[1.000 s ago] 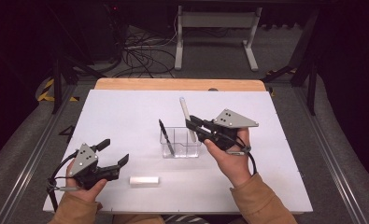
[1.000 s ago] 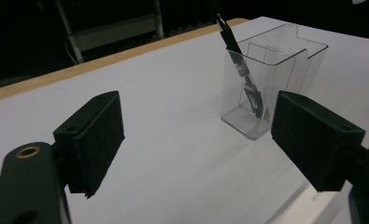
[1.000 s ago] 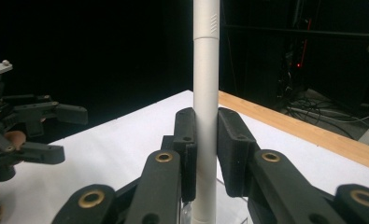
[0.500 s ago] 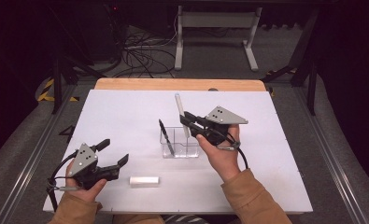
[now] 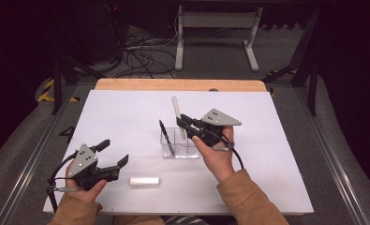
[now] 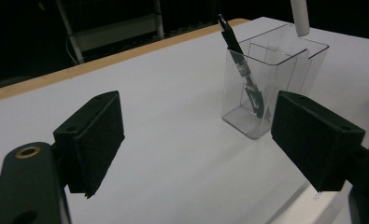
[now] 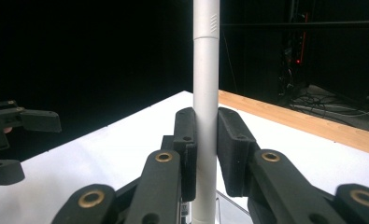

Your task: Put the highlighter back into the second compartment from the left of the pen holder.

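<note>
Right tool (image 5: 182, 123) grips white pen (image 5: 177, 112) over clear holder (image 5: 180, 145); we risk clipping its rim, tipping it. Left tool (image 5: 113, 153) wide, idle.

Bright tabletop, dark surroundings, soft focus

right gripper (image 7: 205, 154): its two black pads are clamping a white pen (image 7: 205, 93)
pen: standing upright between the jaws, running above and below them
left gripper (image 7: 14, 140): showing far left of the jaws
table (image 7: 126, 140): lying beneath the jaws
</note>
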